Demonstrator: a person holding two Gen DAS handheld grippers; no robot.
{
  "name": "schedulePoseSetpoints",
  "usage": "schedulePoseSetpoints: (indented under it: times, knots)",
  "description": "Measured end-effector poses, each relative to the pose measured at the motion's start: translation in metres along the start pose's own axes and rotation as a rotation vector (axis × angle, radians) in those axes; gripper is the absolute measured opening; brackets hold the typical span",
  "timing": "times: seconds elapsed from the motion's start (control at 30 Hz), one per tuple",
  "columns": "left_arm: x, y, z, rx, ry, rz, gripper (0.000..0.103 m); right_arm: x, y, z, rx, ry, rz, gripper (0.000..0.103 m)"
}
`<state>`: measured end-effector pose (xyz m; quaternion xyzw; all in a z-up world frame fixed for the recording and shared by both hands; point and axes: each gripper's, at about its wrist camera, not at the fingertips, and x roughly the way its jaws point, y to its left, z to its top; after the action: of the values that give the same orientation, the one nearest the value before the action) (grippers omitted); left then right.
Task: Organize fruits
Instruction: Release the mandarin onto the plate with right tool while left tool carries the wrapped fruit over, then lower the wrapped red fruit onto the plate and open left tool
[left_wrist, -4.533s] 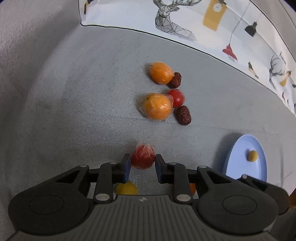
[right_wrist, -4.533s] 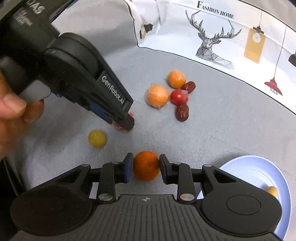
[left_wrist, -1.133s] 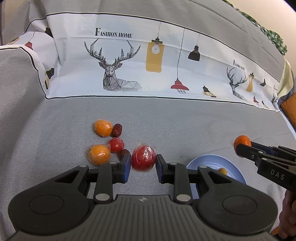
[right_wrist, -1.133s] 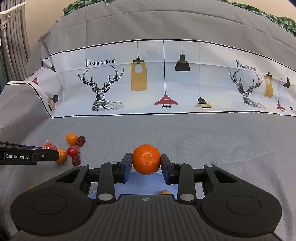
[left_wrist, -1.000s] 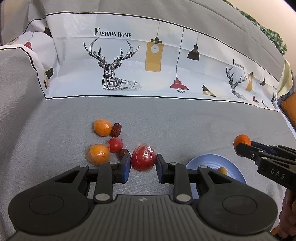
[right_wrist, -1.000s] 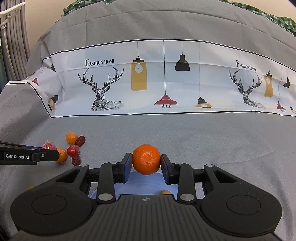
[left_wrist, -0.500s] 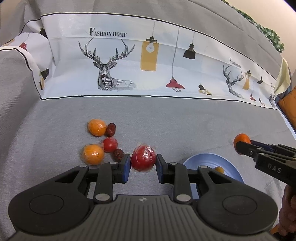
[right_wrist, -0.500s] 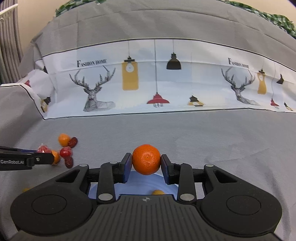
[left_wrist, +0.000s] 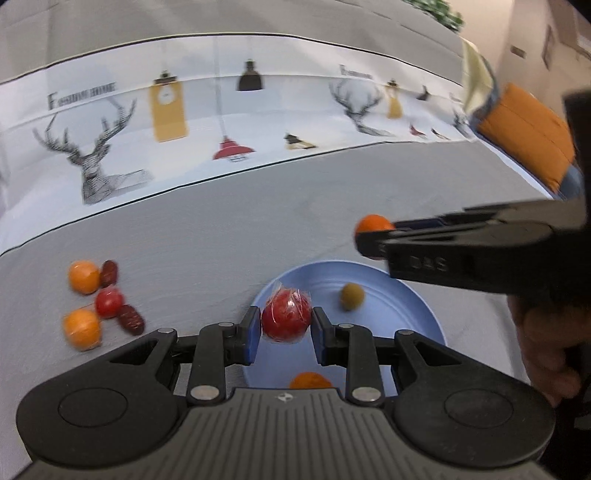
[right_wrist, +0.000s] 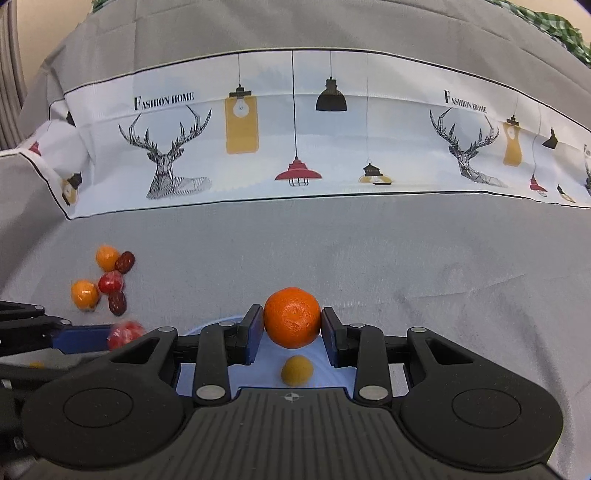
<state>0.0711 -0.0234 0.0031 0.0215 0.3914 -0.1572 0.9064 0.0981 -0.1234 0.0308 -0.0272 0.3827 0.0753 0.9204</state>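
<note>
The left tool (left_wrist: 284, 328) grips a plastic-wrapped red fruit (left_wrist: 285, 319) above the blue plate (left_wrist: 413, 306). The right tool (right_wrist: 292, 333) grips a mandarin (right_wrist: 292, 317) over the same plate, where a small yellow fruit (right_wrist: 297, 369) lies. More fruits (right_wrist: 103, 282) lie on the grey cloth (right_wrist: 369, 251) to the left

I see a round red fruit in clear crinkled wrap (left_wrist: 285, 319) held over a shallow light-blue plate (left_wrist: 406, 295), where a small yellow-green fruit (left_wrist: 351, 295) lies. A bright, dimpled orange mandarin (right_wrist: 292, 323) is held above it too. Two wrapped oranges, a red tomato and two dark dates cluster on the grey cloth.
</note>
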Motion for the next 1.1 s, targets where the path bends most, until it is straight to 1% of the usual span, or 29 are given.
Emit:
schedulePoseSetpoints:
  times: [0.17,0.23,0.3,0.43,1.1]
  knots:
    - [0.001,-0.007,-0.002,0.032,-0.007,-0.022,0.032,0.003,-0.001,-0.001,0.004,0.021,0.010,0.036]
    - [0.000,-0.007,-0.001,0.032,-0.009,-0.031,0.035,0.004,-0.001,-0.001,0.003,0.030,0.012,0.036]
    - [0.000,-0.006,0.000,0.029,-0.012,-0.034,0.035,0.004,-0.001,-0.001,0.003,0.031,0.011,0.037]
    - [0.000,-0.003,0.001,0.014,-0.011,-0.028,0.035,0.004,-0.001,-0.001,0.005,0.029,0.010,0.042]
    - [-0.001,0.003,0.003,-0.004,-0.002,-0.002,0.035,0.004,-0.003,0.000,0.011,0.025,0.004,0.042]
